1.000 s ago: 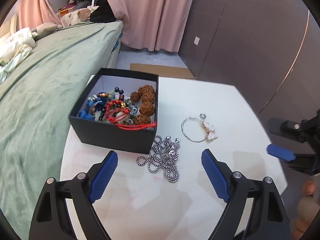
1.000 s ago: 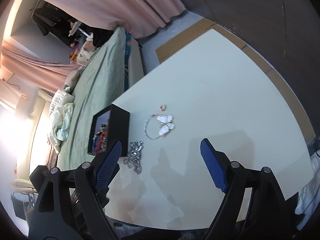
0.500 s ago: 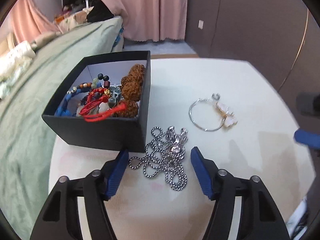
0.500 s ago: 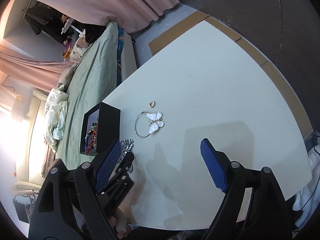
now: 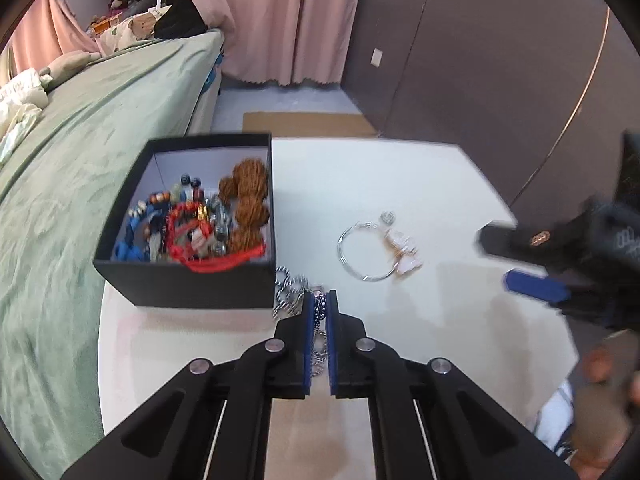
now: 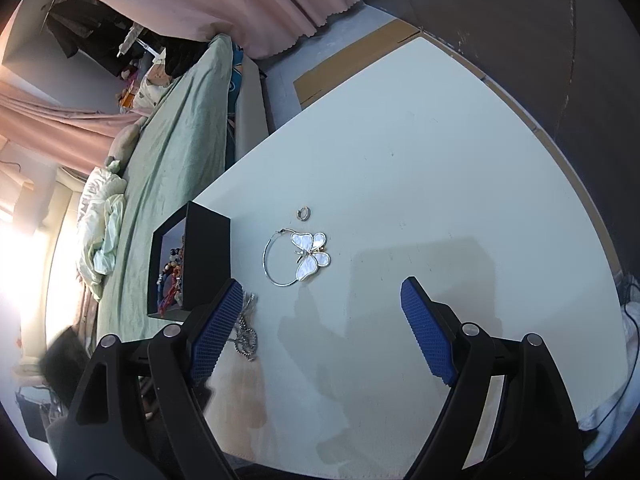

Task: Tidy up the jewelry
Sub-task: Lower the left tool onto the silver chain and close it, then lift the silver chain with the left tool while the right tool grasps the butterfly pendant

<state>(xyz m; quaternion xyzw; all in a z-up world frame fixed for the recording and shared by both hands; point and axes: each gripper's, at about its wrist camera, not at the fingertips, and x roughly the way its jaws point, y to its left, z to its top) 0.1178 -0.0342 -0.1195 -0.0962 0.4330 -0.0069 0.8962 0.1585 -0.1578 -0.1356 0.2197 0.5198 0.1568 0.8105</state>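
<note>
My left gripper (image 5: 320,300) is shut on the silver ball chain (image 5: 290,288), which lies bunched against the front right corner of the black box (image 5: 188,284). That box holds beaded bracelets, a red cord and brown bead strands. A silver hoop with a white butterfly charm (image 5: 376,250) lies to the right, a small ring (image 5: 387,217) just beyond it. My right gripper (image 6: 320,312) stands open above the bare table, near the butterfly hoop (image 6: 298,258), with nothing between its fingers. The chain (image 6: 246,328) shows partly behind its left finger.
The white table (image 6: 440,160) sits beside a bed with a green cover (image 5: 60,160). Pink curtains (image 5: 280,20) and a dark wall stand behind. The right gripper (image 5: 560,264) appears at the right edge of the left wrist view, with a hand below it.
My left gripper closed from wide open onto the ball chain. The right gripper drifted a little closer to the butterfly hoop and stayed open.
</note>
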